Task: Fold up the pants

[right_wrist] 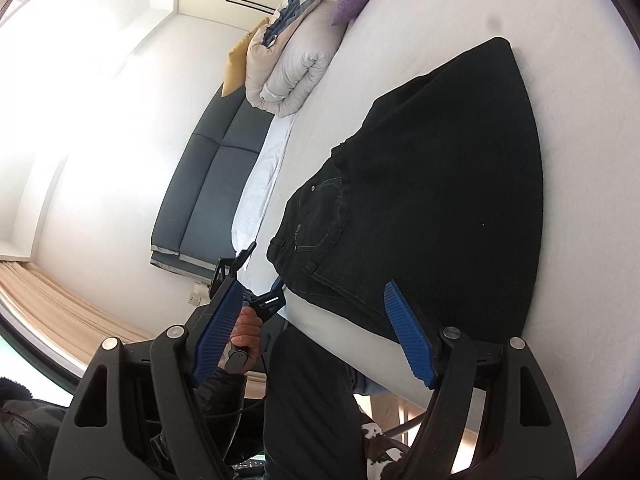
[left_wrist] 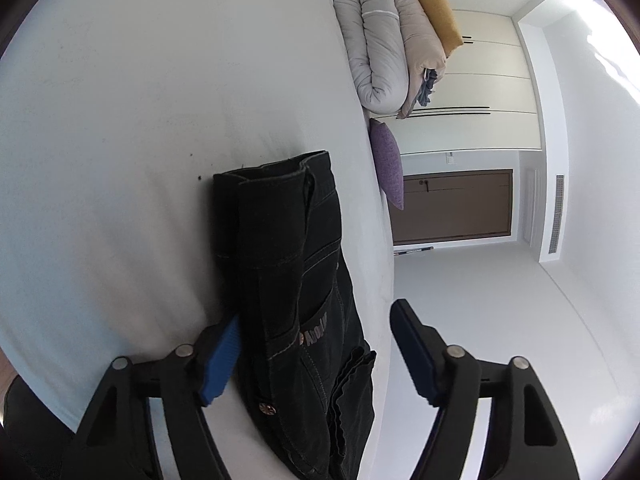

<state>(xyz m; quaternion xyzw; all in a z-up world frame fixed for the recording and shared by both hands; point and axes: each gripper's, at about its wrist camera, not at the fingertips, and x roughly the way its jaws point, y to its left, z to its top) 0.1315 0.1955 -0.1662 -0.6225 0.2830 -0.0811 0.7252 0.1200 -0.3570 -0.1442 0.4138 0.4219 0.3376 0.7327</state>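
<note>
Black jeans (left_wrist: 288, 264) lie folded on the white bed sheet (left_wrist: 120, 120), near its edge. Around their waistband end stands my left gripper (left_wrist: 316, 312), open: one blue pad (left_wrist: 220, 360) sits at the denim's side and the other pad (left_wrist: 412, 352) is clear of it. From the right wrist the pants (right_wrist: 440, 200) show as a broad dark folded shape with a back pocket. Over their near corner my right gripper (right_wrist: 312, 284) is open and holds nothing. A hand (right_wrist: 248, 328) carries the left gripper (right_wrist: 256, 276) at the waistband.
A rolled pale duvet (left_wrist: 380, 48), a yellow cushion (left_wrist: 438, 12) and a purple pillow (left_wrist: 388, 160) lie along the far side of the bed. A blue-grey headboard (right_wrist: 208, 168) stands at its end. A brown door (left_wrist: 452, 208) is beyond. A person's dark-clothed leg (right_wrist: 304, 392) is at the mattress edge.
</note>
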